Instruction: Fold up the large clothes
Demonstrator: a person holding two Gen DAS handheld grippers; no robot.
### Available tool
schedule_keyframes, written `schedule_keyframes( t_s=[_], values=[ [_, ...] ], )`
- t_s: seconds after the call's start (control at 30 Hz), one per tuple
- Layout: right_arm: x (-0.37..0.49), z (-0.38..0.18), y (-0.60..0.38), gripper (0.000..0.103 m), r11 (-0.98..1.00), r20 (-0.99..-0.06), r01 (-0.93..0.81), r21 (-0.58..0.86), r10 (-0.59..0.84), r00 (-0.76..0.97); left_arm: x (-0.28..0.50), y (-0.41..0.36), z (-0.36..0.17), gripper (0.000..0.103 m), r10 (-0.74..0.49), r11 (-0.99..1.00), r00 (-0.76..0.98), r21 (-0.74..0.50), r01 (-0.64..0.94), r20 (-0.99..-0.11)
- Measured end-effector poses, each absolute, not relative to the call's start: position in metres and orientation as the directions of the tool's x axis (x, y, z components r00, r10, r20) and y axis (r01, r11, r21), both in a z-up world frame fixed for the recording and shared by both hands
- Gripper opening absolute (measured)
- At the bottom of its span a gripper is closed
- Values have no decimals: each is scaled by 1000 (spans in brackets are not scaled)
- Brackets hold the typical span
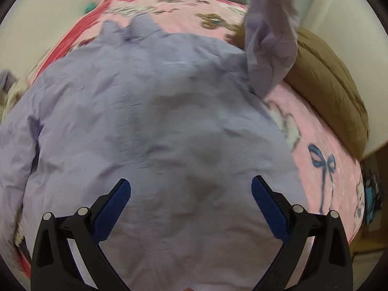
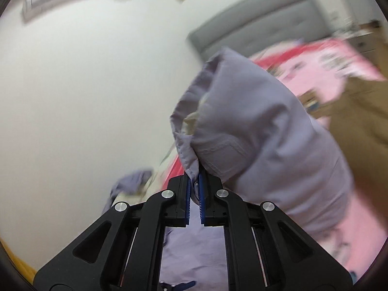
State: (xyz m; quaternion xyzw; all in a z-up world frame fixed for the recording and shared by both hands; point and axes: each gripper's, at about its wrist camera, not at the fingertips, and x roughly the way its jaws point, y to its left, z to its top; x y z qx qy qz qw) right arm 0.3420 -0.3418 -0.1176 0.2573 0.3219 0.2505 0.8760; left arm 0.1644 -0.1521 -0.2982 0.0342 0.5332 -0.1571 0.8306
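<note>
Over the bed (image 1: pixel 322 131) we lift the lavender jacket (image 1: pixel 150 126) sleeve (image 2: pixel 254 131) pinched in the right tool (image 2: pixel 194 181), left tool (image 1: pixel 191 194) open, next laying it across.

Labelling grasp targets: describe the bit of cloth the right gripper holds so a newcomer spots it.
Start at the bed's pink blanket, where a lavender garment lies spread. One sleeve is lifted, pinched in the right gripper. It alone hangs raised; the brown cushion beside it lies flat.
</note>
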Motion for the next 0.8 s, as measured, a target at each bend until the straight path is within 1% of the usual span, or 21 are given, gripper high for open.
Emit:
schedule_keyframes(
  t_s=[0.03, 0.07, 0.13, 0.2, 0.3, 0.37, 0.43, 0.47, 0.53, 0.6, 0.63, 0.7, 0.77, 0.8],
  values=[
    [359, -127, -323, 5, 739, -466, -282, 611, 625, 626, 167, -144, -301, 98, -213, 953, 384, -105, 284, -898],
    [381, -141, -296, 5, 748, -527, -296, 594, 640, 560, 169, -136, -303, 98, -204, 957, 391, -99, 274, -898],
    [409, -172, -245, 5, 772, -617, -315, 552, 632, 469, 170, -120, -308, 98, -190, 960, 412, -79, 270, -891],
    [428, -202, -209, 5, 781, -676, -324, 534, 625, 391, 170, -109, -313, 98, -179, 958, 418, -62, 280, -891],
    [445, -255, -153, 5, 816, -782, -350, 461, 560, 274, 170, -91, -322, 98, -177, 959, 413, -63, 275, -893],
    [432, -293, -122, 5, 837, -835, -363, 408, 504, 223, 171, -81, -326, 98, -181, 962, 408, -75, 262, -895],
    [410, -334, -102, 5, 850, -871, -380, 365, 456, 183, 172, -73, -330, 98, -181, 965, 403, -82, 250, -897],
    [403, -344, -96, 5, 857, -887, -390, 336, 427, 175, 172, -69, -332, 98, -181, 966, 404, -84, 246, -896],
    [400, -360, -91, 6, 867, -900, -385, 318, 404, 166, 171, -63, -335, 98, -181, 966, 405, -85, 245, -896],
    [404, -360, -95, 7, 870, -898, -361, 335, 411, 156, 171, -59, -337, 98, -179, 966, 406, -82, 244, -896],
    [406, -352, -98, 11, 864, -893, -355, 358, 428, 141, 171, -57, -337, 98, -183, 966, 409, -87, 243, -894],
    [407, -350, -101, 24, 839, -873, -355, 413, 476, 110, 172, -53, -335, 98, -190, 967, 416, -97, 234, -889],
    [404, -335, -105, 51, 797, -841, -379, 470, 535, 82, 173, -50, -332, 98, -195, 967, 425, -101, 234, -884],
    [402, -325, -105, 54, 788, -834, -395, 472, 544, 90, 174, -49, -330, 98, -195, 967, 433, -99, 235, -880]
  ],
)
